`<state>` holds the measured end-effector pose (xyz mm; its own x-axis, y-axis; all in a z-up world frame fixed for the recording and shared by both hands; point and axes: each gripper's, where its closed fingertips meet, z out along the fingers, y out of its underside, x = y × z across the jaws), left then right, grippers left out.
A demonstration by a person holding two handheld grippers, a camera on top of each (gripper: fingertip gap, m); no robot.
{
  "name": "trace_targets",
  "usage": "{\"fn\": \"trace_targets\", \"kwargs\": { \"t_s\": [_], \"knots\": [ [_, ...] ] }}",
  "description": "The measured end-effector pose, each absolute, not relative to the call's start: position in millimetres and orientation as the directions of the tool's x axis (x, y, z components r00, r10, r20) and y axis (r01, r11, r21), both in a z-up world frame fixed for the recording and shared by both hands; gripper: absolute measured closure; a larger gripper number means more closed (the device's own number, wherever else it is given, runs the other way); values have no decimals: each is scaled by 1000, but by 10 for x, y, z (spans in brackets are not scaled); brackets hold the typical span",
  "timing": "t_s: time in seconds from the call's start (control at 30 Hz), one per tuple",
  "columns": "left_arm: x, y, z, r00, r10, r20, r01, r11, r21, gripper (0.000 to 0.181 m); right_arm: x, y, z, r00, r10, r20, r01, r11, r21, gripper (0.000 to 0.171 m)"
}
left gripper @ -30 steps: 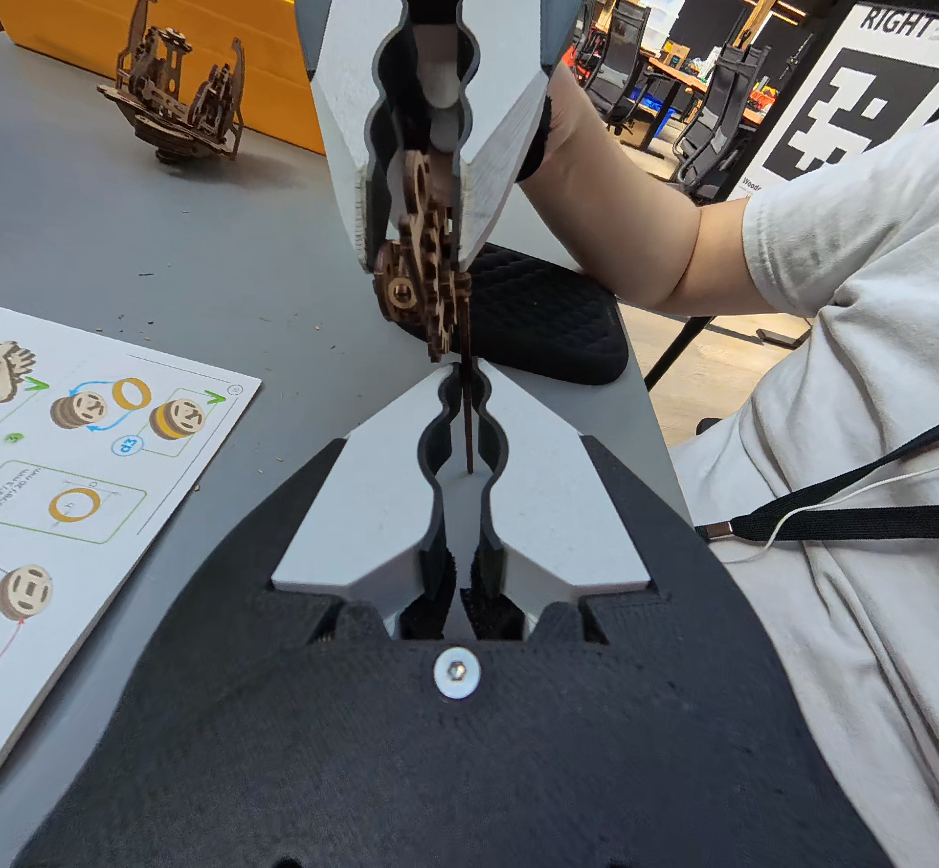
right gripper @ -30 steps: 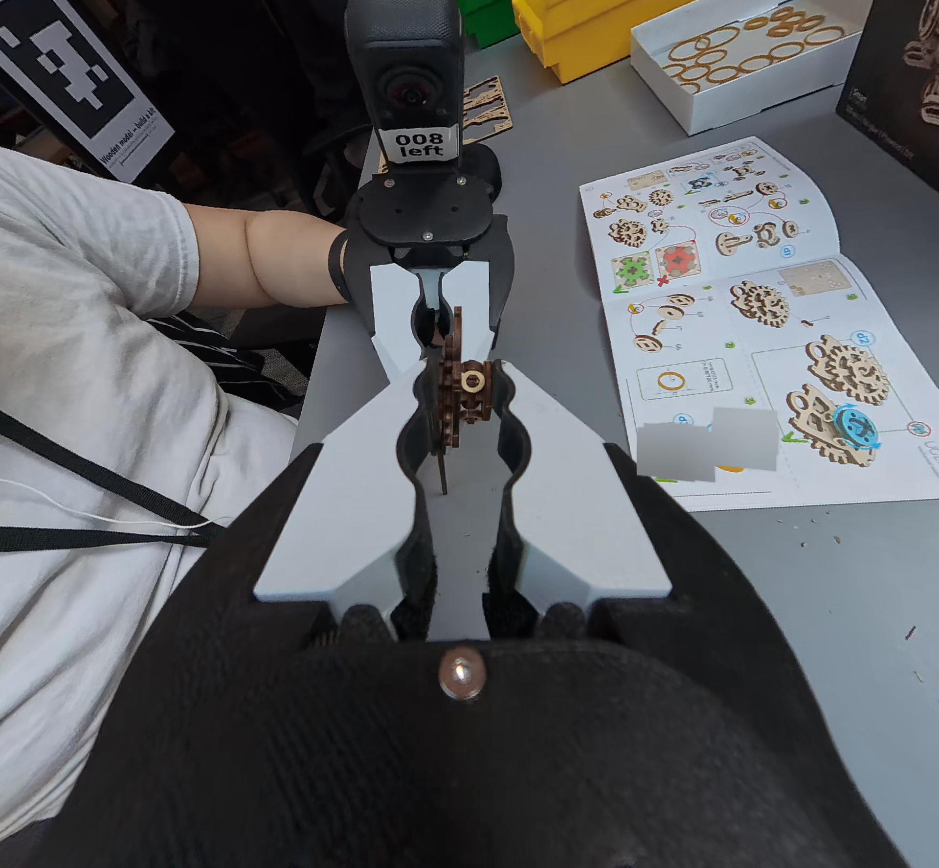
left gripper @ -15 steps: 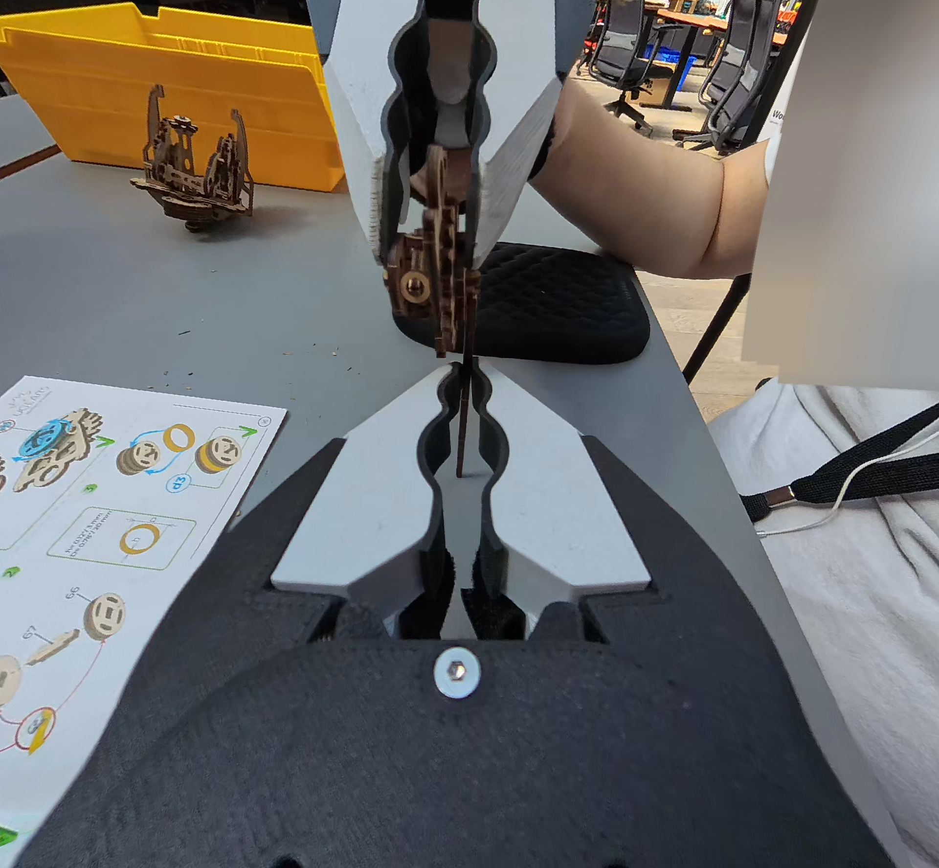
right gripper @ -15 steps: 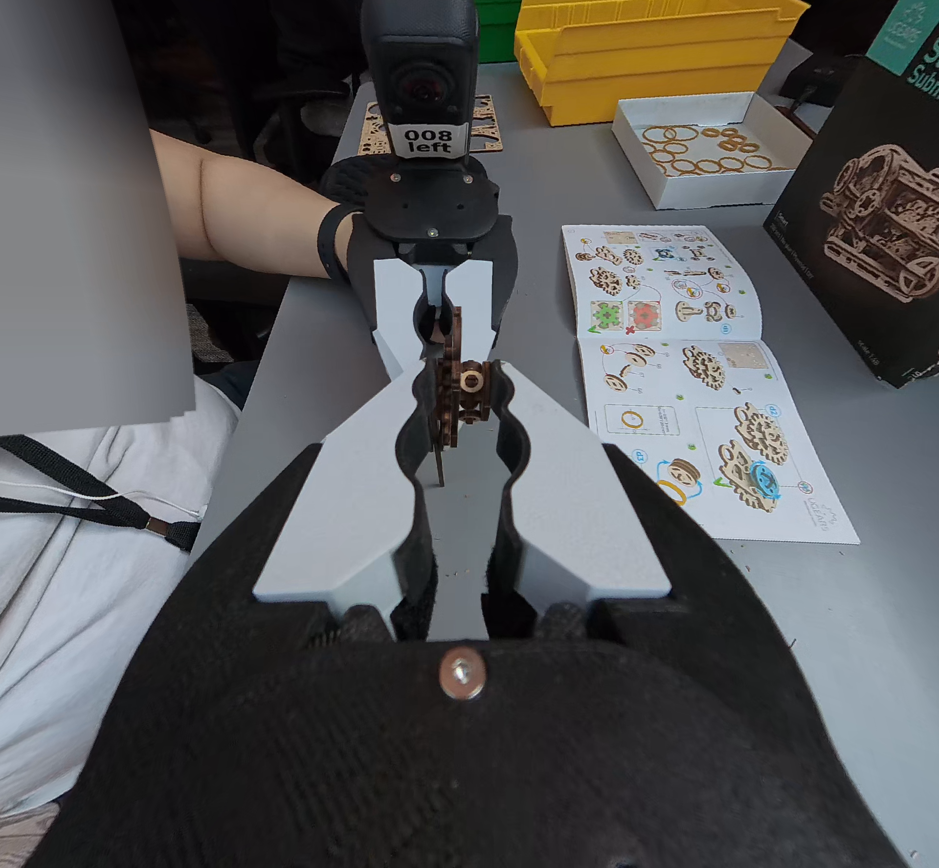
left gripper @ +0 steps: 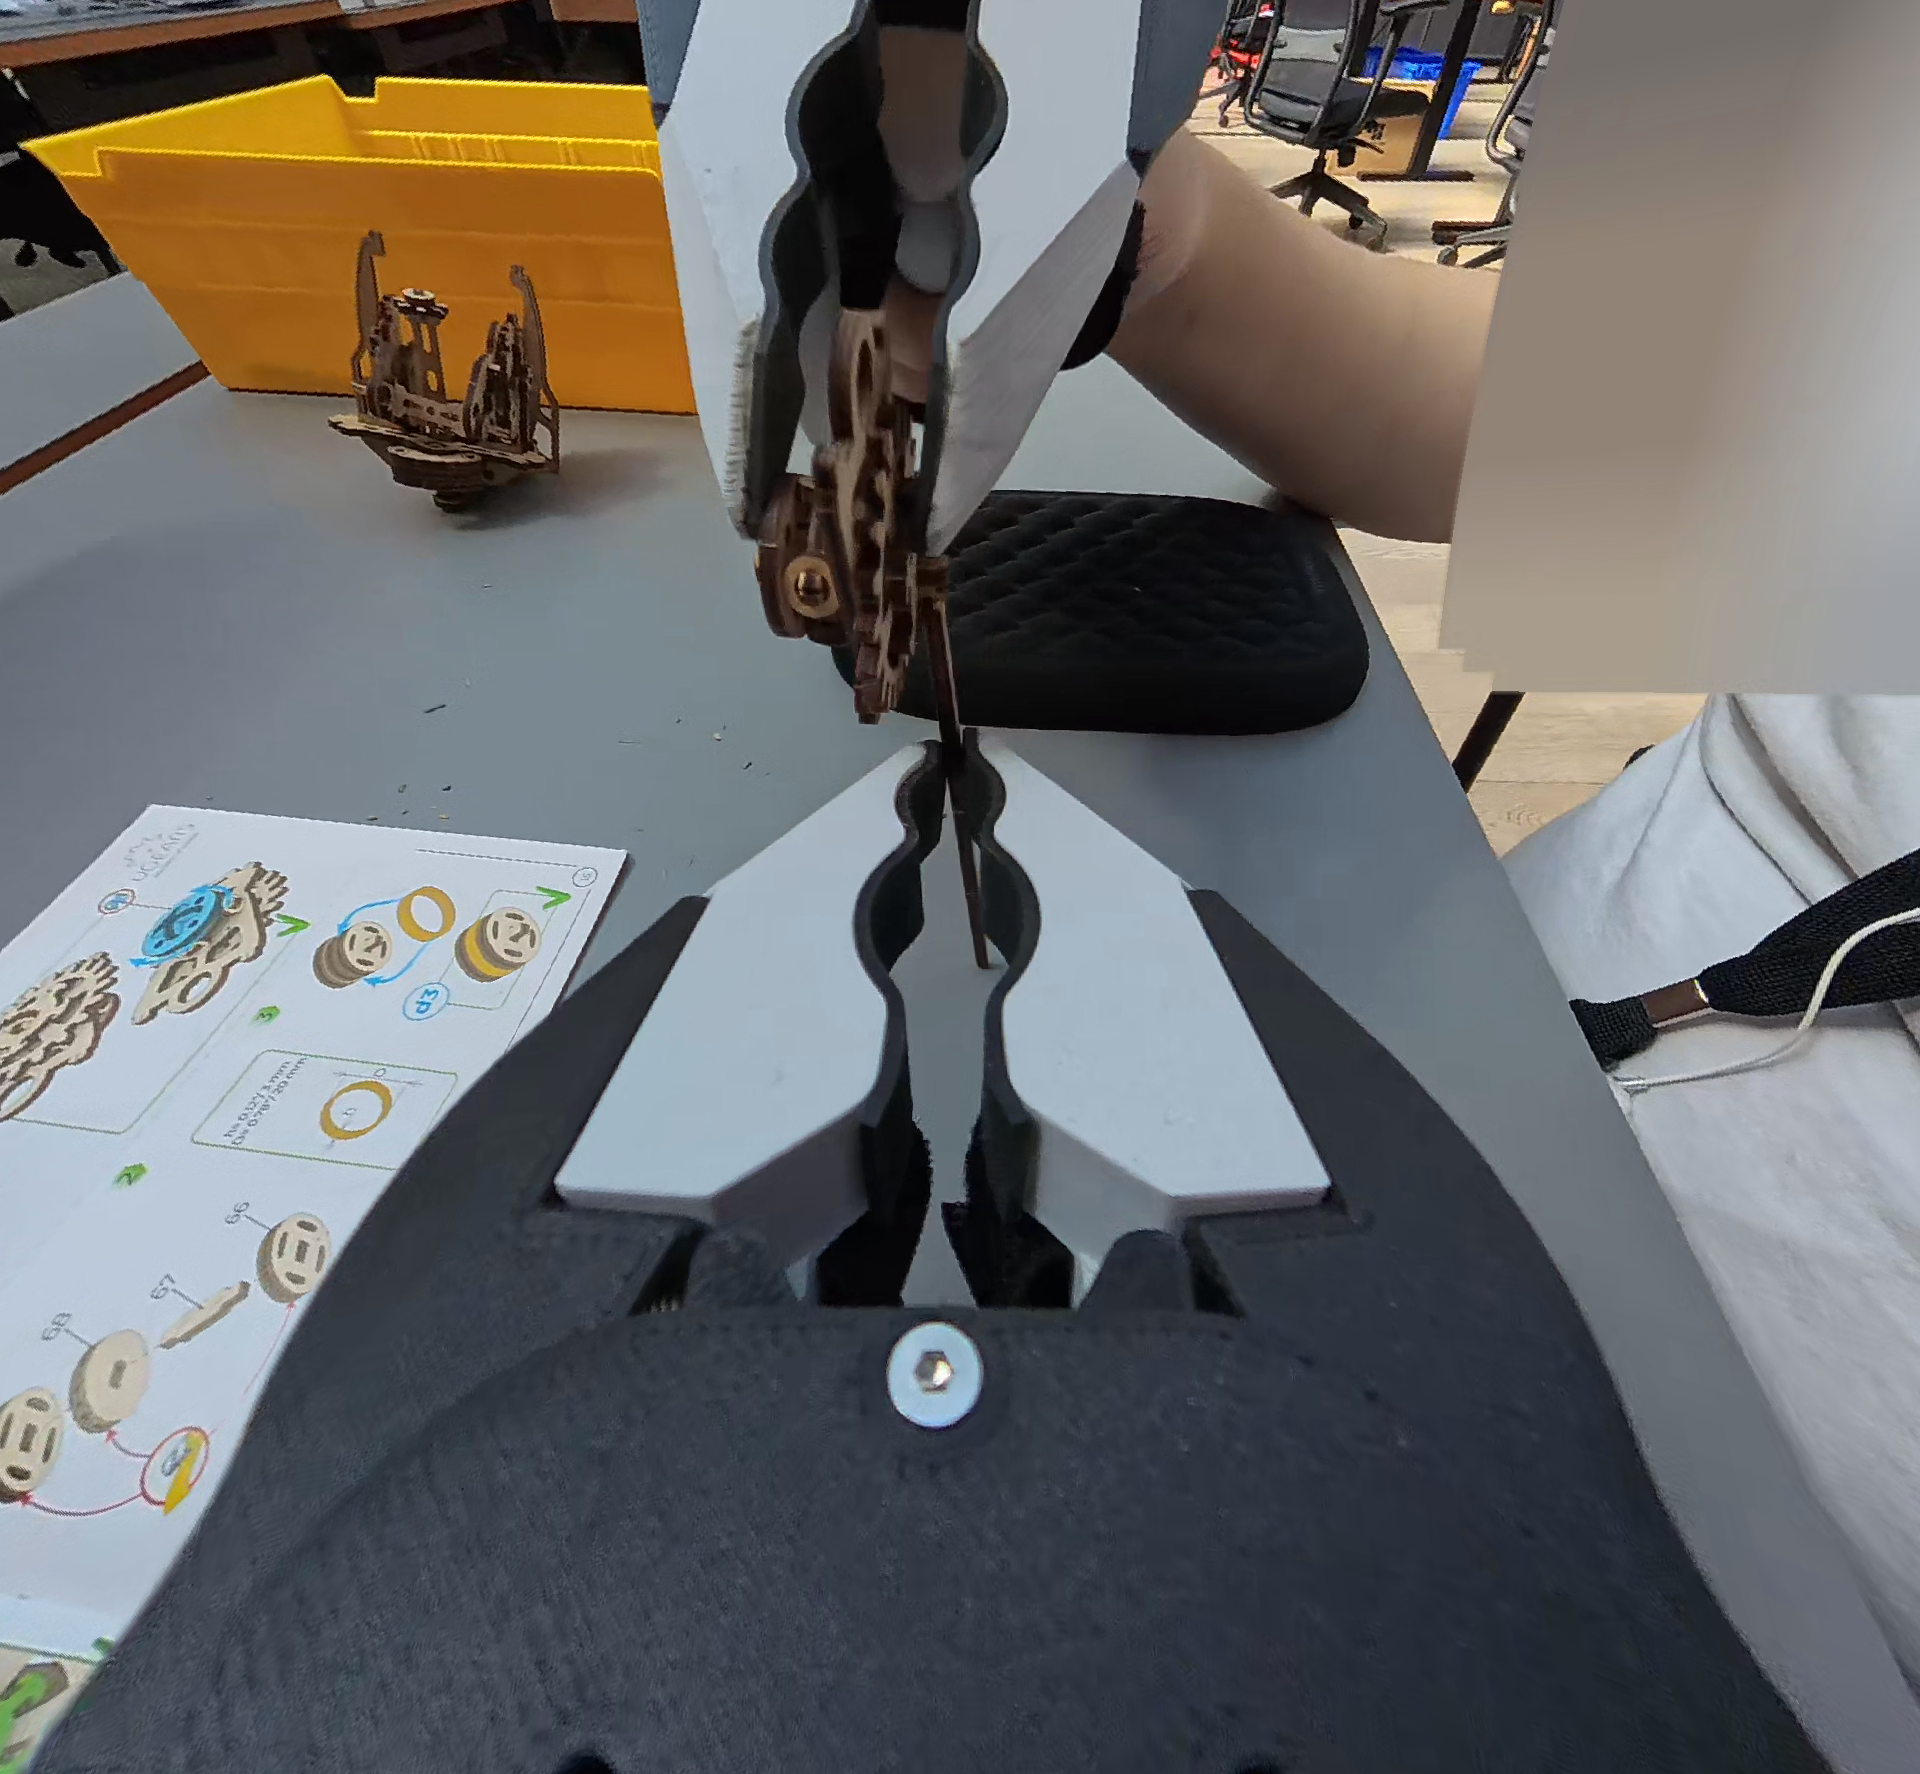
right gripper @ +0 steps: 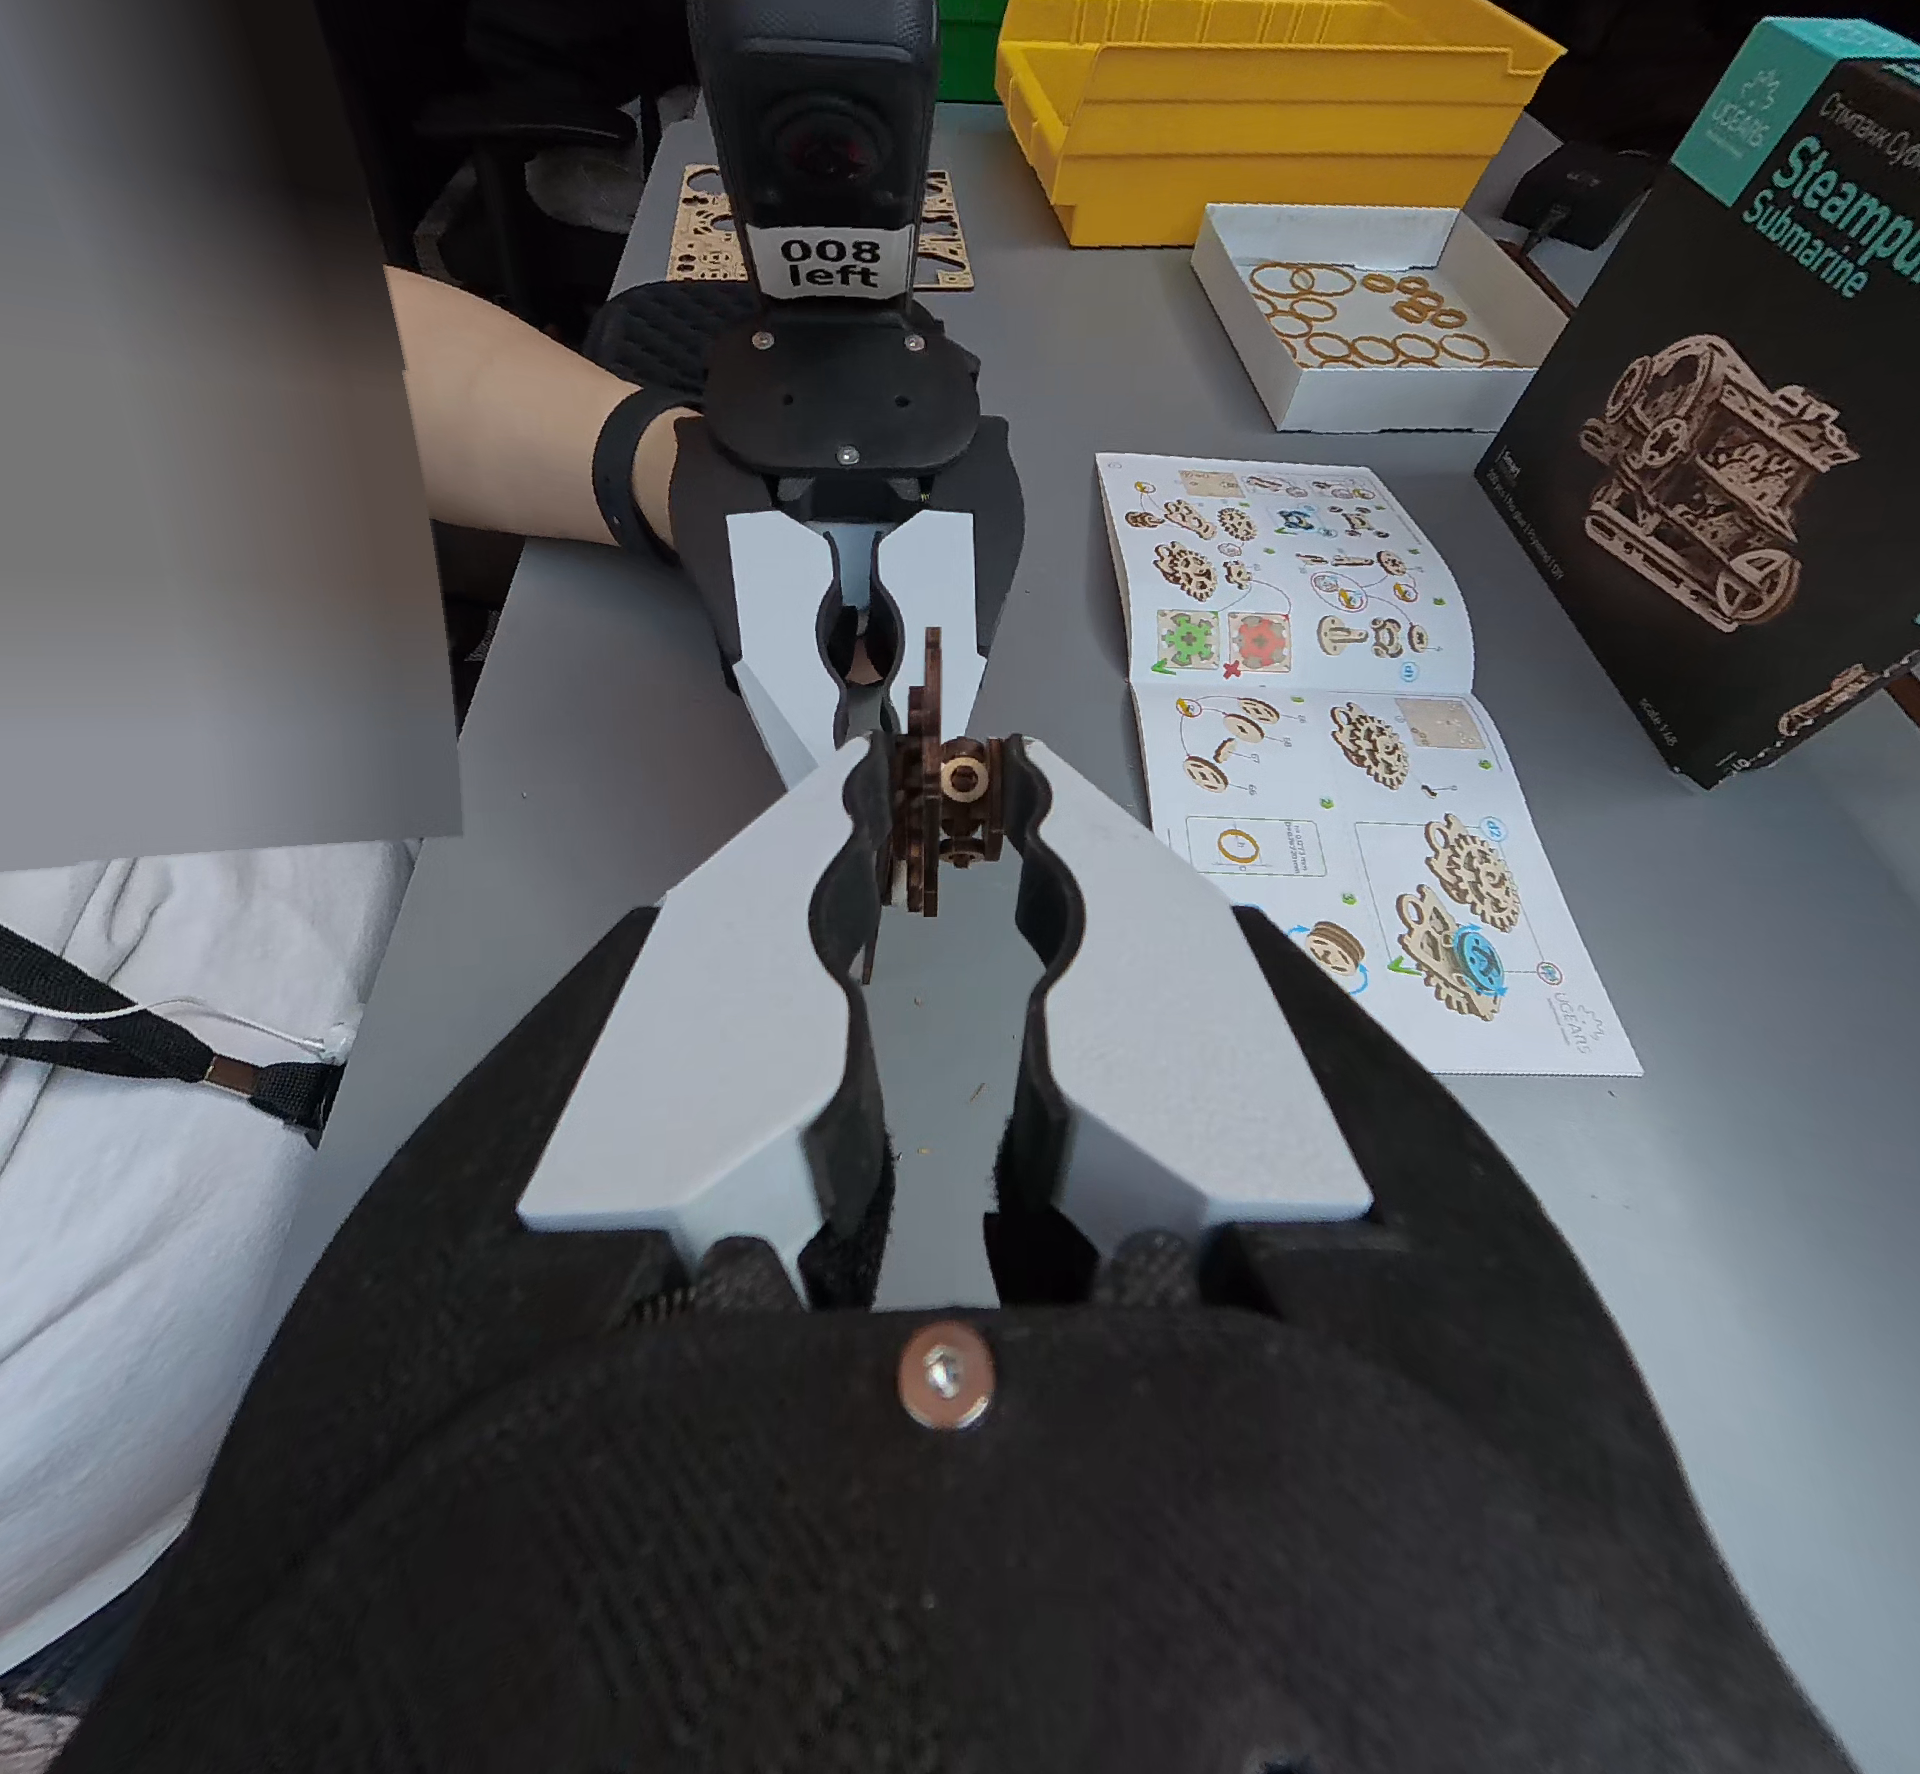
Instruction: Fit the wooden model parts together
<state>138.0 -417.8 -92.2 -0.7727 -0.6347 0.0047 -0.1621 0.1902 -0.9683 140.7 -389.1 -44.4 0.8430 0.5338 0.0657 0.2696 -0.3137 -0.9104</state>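
My left gripper (left gripper: 951, 763) is shut on a thin dark wooden piece (left gripper: 966, 872), seen edge-on and standing upright between its fingertips. My right gripper (right gripper: 940, 763) faces it tip to tip and is shut on a brown wooden gear assembly (right gripper: 961, 784) with a pale hub. In the left wrist view the right gripper (left gripper: 842, 519) comes down from above with the gear assembly (left gripper: 831, 571), and the thin piece runs up into the assembly. In the right wrist view the left gripper (right gripper: 868, 722) sits just behind the assembly. Both are held above the grey table (left gripper: 312, 644).
An open instruction booklet (right gripper: 1340, 789) lies on the table beside the grippers. A yellow bin (left gripper: 364, 238), a small finished wooden model (left gripper: 447, 394) and a black pad (left gripper: 1143, 612) stand behind. A white box of rings (right gripper: 1361, 311) and the dark kit box (right gripper: 1745, 436) stand beyond the booklet. The person's forearm (left gripper: 1299, 342) rests at the table edge. Left tips to right tips: about 5 cm.
Both grippers have swung and tilted together, so more of the table and bins shows. The thin piece and the gear assembly stay gripped and pressed together as before.
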Motion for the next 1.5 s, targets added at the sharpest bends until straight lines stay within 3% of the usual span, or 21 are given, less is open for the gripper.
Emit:
{"fn": "trace_targets", "kwargs": {
  "t_s": [0.23, 0.37, 0.5, 0.6, 0.7, 0.83, 0.9, 1.03, 1.17, 1.3, 1.5],
  "knots": [
    [1449, -4177, -808, -756, -651, -60, -103, 210, -972, 181, 1430, -3910, -299, 842, 526, 122, 318, -300, -899, 151],
    [1462, -4161, -864, -750, -659, -59, -111, 213, -971, 181, 1447, -3903, -399, 851, 523, 42, 232, -303, -925, 151],
    [1475, -4156, -871, -733, -673, -101, -92, 246, -965, 181, 1459, -3931, -357, 852, 507, 132, 313, -291, -904, 152],
    [1468, -4159, -862, -738, -670, -82, -95, 223, -970, 181, 1459, -3908, -407, 855, 516, 51, 237, -301, -924, 152],
    [1461, -4156, -744, -728, -679, -95, -57, 199, -978, 181, 1425, -3912, -240, 853, 504, 137, 291, -240, -926, 151],
    [1463, -4118, -850, -736, -677, -11, -125, 152, -981, 181, 1491, -3862, -405, 859, 512, 2, 176, -292, -940, 152],
    [1448, -4069, -767, -734, -678, 40, -127, 80, -989, 181, 1526, -3878, -311, 870, 490, 57, 209, -262, -942, 151],
    [1454, -4071, -908, -727, -686, 3, -162, 167, -973, 181, 1552, -3844, -475, 870, 492, -1, 179, -318, -931, 151],
    [1447, -4093, -748, -729, -684, 30, -131, 97, -987, 181, 1512, -3869, -265, 870, 491, 43, 187, -248, -951, 151],
    [1480, -4062, -921, -714, -700, 21, -183, 157, -971, 181, 1573, -3795, -470, 866, 485, -123, 49, -327, -944, 151],
    [1477, -4053, -929, -713, -700, 44, -203, 147, -968, 181, 1564, -3789, -476, 873, 478, -99, 62, -309, -949, 151]
  ]
}}
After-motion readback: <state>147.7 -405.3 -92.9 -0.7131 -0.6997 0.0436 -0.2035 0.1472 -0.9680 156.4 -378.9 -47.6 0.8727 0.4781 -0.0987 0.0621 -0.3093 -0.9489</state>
